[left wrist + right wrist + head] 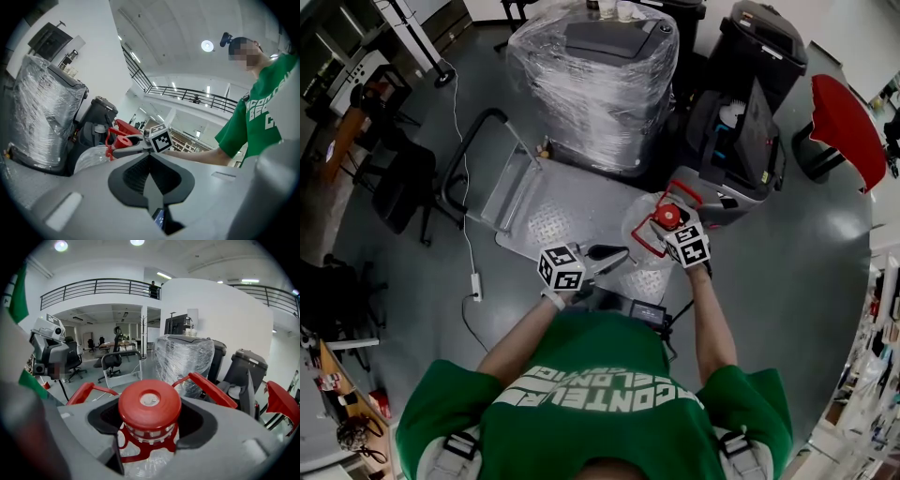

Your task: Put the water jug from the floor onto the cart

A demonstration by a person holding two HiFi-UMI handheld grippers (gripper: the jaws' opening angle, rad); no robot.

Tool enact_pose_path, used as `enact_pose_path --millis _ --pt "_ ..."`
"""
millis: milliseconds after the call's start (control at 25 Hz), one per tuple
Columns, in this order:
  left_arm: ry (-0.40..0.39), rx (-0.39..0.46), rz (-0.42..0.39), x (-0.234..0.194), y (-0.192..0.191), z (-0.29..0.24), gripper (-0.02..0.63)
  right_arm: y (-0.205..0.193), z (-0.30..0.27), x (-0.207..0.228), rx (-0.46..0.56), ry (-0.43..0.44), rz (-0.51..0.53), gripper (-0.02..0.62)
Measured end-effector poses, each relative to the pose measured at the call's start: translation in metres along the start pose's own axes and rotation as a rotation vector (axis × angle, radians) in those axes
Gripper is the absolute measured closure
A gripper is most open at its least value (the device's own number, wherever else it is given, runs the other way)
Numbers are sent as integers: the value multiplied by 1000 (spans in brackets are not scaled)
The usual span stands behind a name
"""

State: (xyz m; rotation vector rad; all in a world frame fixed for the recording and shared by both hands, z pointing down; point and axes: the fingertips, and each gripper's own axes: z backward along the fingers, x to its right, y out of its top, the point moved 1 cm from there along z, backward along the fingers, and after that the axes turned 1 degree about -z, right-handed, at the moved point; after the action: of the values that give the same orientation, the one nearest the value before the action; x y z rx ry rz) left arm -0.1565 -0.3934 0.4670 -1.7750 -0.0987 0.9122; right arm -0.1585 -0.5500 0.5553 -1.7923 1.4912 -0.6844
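A clear water jug (645, 236) with a red cap (667, 216) and red handle is at the right end of the flat cart's metal deck (546, 217); whether it rests on the deck or hangs just above it I cannot tell. My right gripper (671, 227) comes in from the near side and is shut round the jug's neck, just under the cap (150, 404). My left gripper (613, 253) is level to the left of the jug, apart from it, shut and empty. From the left gripper (150, 157) view, the jug (91, 158) sits ahead.
A tall machine wrapped in plastic film (595, 75) stands behind the cart, whose push handle (473, 141) is folded at the left. Black bins (759, 42), an open black case (741, 141) and a red stool (844, 117) stand to the right. A cable with power strip (475, 281) lies left.
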Motion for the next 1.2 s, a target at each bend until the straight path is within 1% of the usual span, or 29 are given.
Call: enact_pose_path --millis 320,720,1080,1200 --pt "4 -7 8 2 -7 2 595 -7 -4 -9 -17 21 14 291" --pt "10 14 15 -3 -7 13 595 -11 -10 -18 -45 34 24 291" --pt "27 26 38 -13 -7 26 595 -13 -31 -22 -84 57 25 291" --pt "39 43 42 -18 -3 30 595 -14 -40 -23 -112 67 34 291"
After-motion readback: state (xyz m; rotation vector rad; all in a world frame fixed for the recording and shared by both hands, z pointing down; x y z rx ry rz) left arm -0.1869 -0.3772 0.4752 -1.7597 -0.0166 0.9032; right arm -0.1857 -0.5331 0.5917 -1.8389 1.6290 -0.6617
